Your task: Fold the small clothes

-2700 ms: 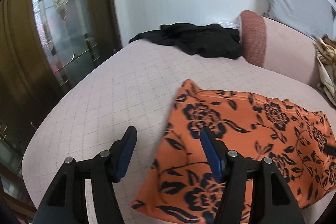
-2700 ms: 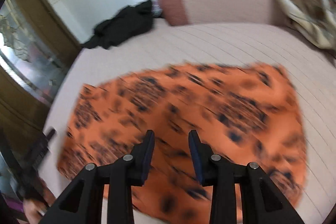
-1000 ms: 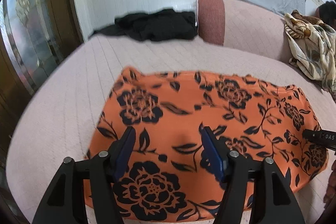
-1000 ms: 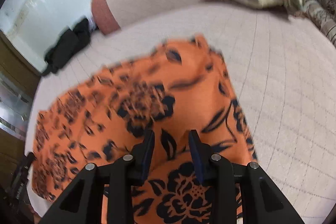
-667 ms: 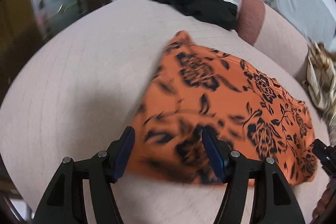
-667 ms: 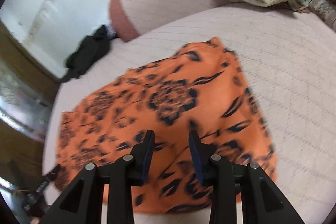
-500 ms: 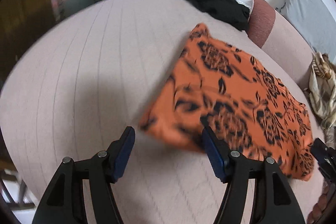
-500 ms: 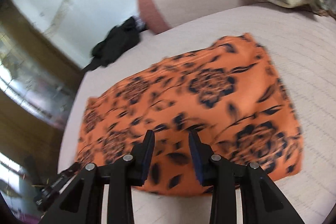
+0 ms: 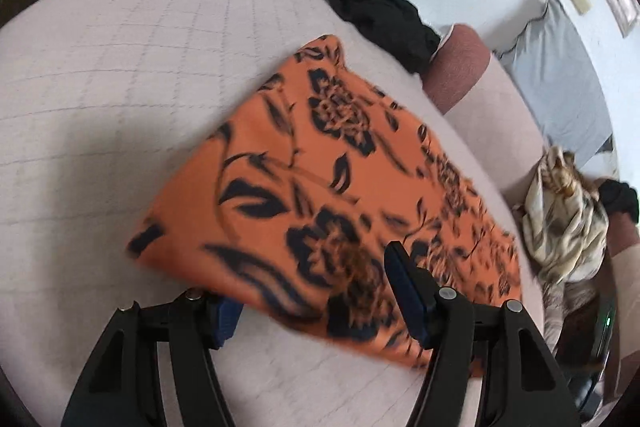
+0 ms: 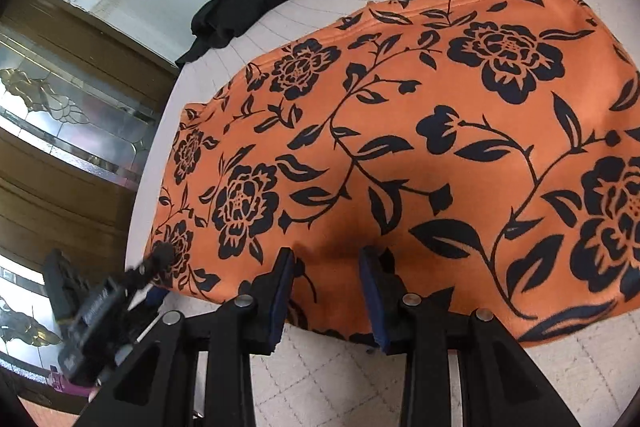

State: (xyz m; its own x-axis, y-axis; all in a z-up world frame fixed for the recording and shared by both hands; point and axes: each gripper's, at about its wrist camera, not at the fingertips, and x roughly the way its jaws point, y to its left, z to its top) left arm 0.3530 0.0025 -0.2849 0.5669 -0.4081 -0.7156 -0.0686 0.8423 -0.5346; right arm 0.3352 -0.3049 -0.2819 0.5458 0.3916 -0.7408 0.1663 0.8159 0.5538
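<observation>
While the orange black-flowered cloth (image 10: 420,155) lies flat on your pale pink quilted bed (image 9: 120,67), both grippers gape. Your left gripper (image 9: 316,291) straddles its near-left corner; your right gripper (image 10: 326,291) meets its near edge, empty.

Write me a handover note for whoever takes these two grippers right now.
Left gripper: jaws open, straddling the near left edge of the orange floral garment, one finger under the cloth and one above it.
Right gripper: jaws open, at the near edge, gripping nothing.
The garment lies spread flat on the quilted pink surface. A black garment is heaped at the far end.
Done: garment laid out. No fold is visible.
Left: close both on the near edge, probably fold it away.
</observation>
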